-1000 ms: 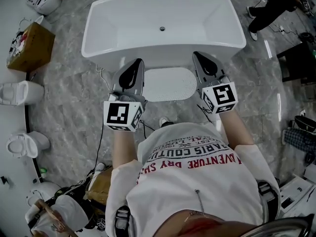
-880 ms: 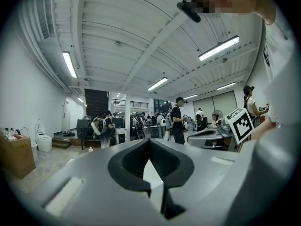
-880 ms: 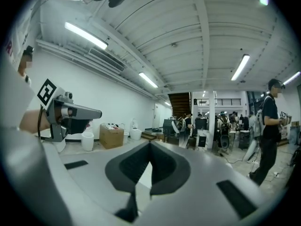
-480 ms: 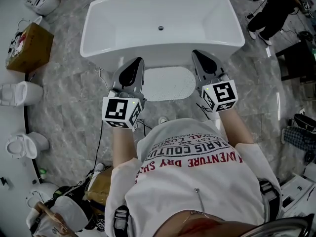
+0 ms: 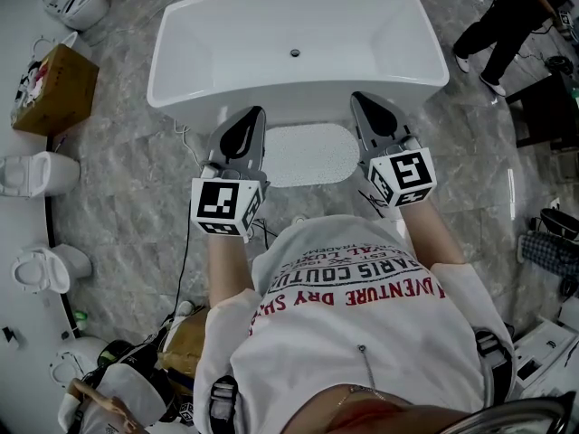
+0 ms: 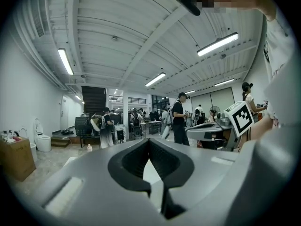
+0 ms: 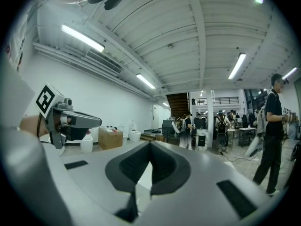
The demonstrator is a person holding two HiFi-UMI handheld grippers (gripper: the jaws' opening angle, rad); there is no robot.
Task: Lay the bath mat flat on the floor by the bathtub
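Observation:
A white oval bath mat (image 5: 308, 152) lies flat on the grey marble floor, right against the front of the white bathtub (image 5: 181, 89). My left gripper (image 5: 251, 116) hovers over the mat's left end and my right gripper (image 5: 361, 100) over its right end. Both are shut with nothing between their jaws, and neither touches the mat. In the left gripper view the left gripper (image 6: 149, 143) points up and out at the hall and ceiling. The right gripper (image 7: 150, 146) in its own view does the same. The mat shows in neither gripper view.
A cardboard box (image 5: 54, 87) and toilets (image 5: 36, 172) line the left wall. A thin cable (image 5: 185, 242) runs over the floor at my left. A person (image 5: 507, 16) walks at the upper right. Bags (image 5: 136, 387) lie behind me at the lower left.
Both grippers stay shut and almost still over the mat's ends. The person at the upper right has stepped further right.

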